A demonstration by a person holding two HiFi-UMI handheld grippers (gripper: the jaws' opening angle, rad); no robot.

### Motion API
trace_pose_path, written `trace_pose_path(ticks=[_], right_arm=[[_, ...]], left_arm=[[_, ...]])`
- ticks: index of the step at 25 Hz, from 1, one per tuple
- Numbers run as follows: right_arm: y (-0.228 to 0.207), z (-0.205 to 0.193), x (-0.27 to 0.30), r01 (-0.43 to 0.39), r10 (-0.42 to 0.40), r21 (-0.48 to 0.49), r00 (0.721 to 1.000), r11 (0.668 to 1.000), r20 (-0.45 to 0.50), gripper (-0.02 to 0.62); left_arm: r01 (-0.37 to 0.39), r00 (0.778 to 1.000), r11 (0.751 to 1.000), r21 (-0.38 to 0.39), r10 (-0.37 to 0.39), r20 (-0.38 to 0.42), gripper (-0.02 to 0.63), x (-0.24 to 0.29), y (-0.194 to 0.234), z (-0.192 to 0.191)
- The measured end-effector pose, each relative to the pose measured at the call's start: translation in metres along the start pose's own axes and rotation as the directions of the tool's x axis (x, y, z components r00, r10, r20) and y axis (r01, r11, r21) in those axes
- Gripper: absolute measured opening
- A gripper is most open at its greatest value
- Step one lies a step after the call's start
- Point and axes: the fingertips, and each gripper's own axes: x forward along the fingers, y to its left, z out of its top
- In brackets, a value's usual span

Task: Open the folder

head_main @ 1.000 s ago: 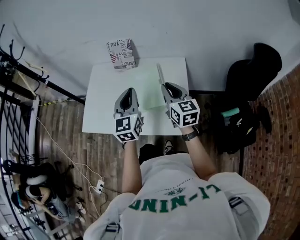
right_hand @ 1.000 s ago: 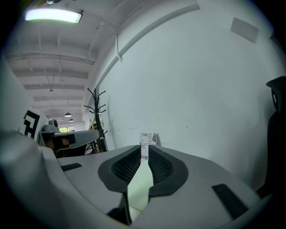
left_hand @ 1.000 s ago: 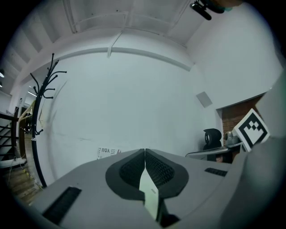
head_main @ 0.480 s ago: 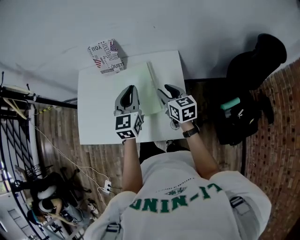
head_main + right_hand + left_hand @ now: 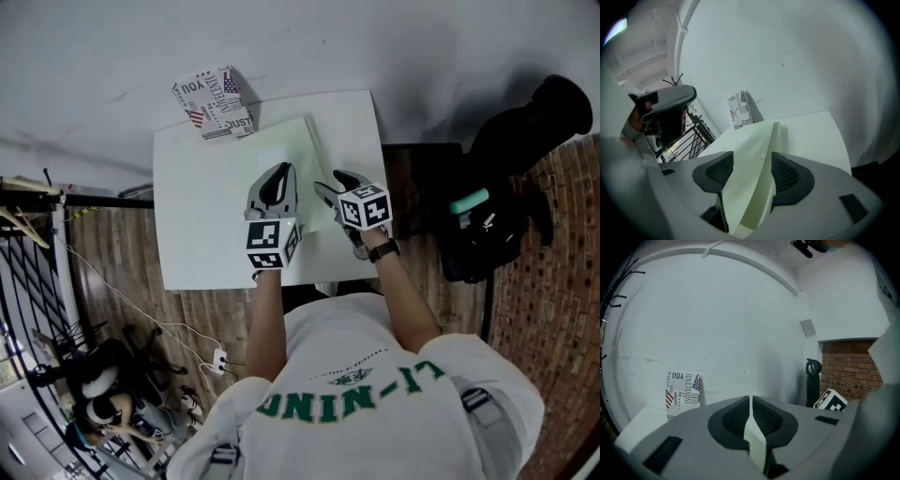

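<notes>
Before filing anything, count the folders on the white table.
1: a pale green folder right of centre on the white table. The printed box at the far left corner is no folder. Another underneath could be hidden.

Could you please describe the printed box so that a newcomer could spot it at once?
Start at the white square table against the pale wall. At its far left corner stands a small box covered in newspaper-style lettering and flag stripes; the pale green folder nearby is plain.
</notes>
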Motion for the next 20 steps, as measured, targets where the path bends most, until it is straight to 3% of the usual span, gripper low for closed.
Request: trace_pose_path(ticks=[4, 7, 10, 15, 20], right_arm=[[-0.011, -0.01, 0.025, -0.037, 0.042, 0.128, 0.999, 0.991, -0.032, 0.256], [-0.012, -0.005, 0.033, -0.107, 0.109, 0.323, 0.994, 0.94, 0.013, 0.256], [-0.013, -0.001, 0.039, -0.14, 0.133, 0.436, 0.99, 0.889, 0.046, 0.256], [-0.012, 0.0, 0.047, -0.13, 0.134, 0.462, 0.991, 0.877, 0.026, 0.223], [-0.007, 0.009, 0.046, -0.12, 0.122, 0.449, 0.992, 0.886, 0.024, 0.105]], left_arm=[[0.015, 1.0, 1.0, -0.002, -0.015, -0.014, 0.017, 0.007, 0.013, -0.003], [0.016, 1.0, 1.0, -0.012, -0.016, -0.021, 0.017, 0.009, 0.024, -0.006], [0.008, 1.0, 1.0, -0.02, -0.009, -0.025, 0.016, 0.008, 0.037, -0.009], [-0.003, 1.0, 0.999, -0.04, 0.002, -0.019, 0.017, 0.004, 0.057, -0.009], [-0.017, 1.0, 0.999, -0.051, 0.017, 0.001, 0.016, -0.006, 0.069, -0.004]])
